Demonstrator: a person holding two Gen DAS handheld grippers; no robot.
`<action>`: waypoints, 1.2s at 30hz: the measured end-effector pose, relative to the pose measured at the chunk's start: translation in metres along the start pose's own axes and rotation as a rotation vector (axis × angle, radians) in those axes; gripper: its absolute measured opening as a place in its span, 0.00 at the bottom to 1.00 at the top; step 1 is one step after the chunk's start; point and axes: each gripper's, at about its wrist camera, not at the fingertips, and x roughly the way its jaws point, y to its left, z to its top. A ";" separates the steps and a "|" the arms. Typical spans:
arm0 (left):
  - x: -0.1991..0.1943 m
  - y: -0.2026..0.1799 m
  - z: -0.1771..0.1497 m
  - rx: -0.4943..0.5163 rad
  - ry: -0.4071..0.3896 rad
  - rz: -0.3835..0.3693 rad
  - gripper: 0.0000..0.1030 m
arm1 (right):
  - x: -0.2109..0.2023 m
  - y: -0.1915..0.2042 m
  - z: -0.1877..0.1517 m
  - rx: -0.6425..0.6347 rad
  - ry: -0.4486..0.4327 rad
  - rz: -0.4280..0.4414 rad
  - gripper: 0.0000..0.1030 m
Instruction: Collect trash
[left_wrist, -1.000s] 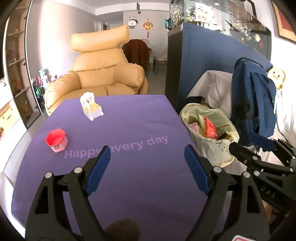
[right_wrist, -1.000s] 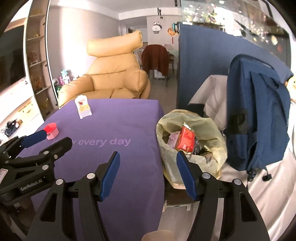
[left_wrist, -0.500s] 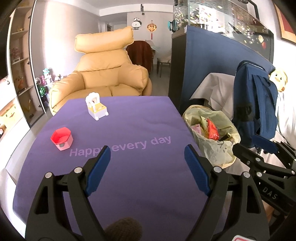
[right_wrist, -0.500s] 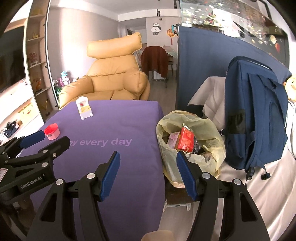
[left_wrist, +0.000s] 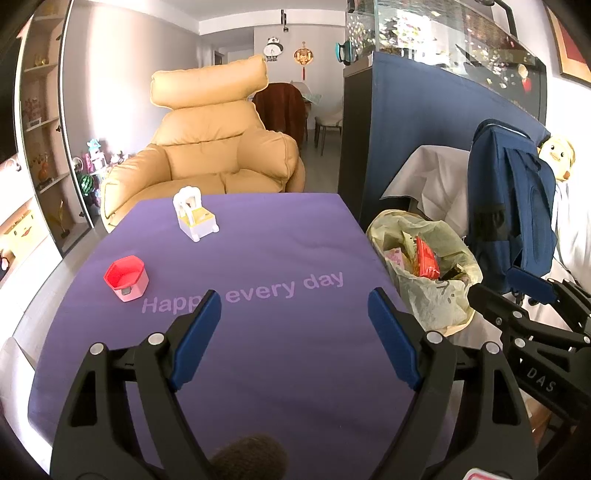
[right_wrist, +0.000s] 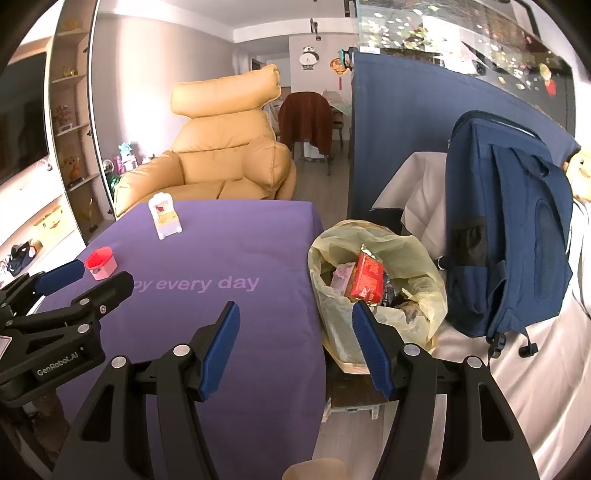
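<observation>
Room: living room, tan recliner (left_wrist: 218, 155) behind a table under a purple cloth (left_wrist: 258, 236) printed "Happy every day"; blue backpack (right_wrist: 506, 229) on the white-covered seat to the right.
Trash: yellowish trash bag (right_wrist: 417, 258) stands just off the table's right edge, mouth open, red wrapper (right_wrist: 367, 275) and other packets inside.
Table: no loose wrappers visible on the cloth. Only a red hexagonal cup (left_wrist: 125, 277) near the left edge and a small white-and-yellow toy chair (left_wrist: 194, 216) toward the far end. Neither looks like trash, my read.
Left gripper (left_wrist: 293, 321): jaws spread wide, nothing between them, hovering over the near end of the cloth.
Right gripper (right_wrist: 295, 332): also spread and empty, straddling the table's right edge with the bag just ahead.
Change: over the last second both views pull back slightly and rise; cup and toy sit further into frame, bag unchanged, grippers stay empty.
Meaning: looks like a retreat after the last drop, so collection is probably done or near done.
Next: if anything, scan for leftovers outside view; can't tell from here.
</observation>
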 end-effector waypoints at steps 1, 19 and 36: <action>0.000 0.000 0.000 0.001 0.001 0.000 0.75 | -0.001 0.000 0.000 0.000 -0.001 -0.002 0.58; 0.003 -0.001 -0.001 0.010 0.009 -0.013 0.75 | -0.002 -0.005 -0.002 0.007 -0.004 -0.008 0.58; 0.003 -0.002 -0.002 0.010 0.012 -0.012 0.75 | -0.001 -0.007 -0.002 0.007 -0.003 -0.013 0.58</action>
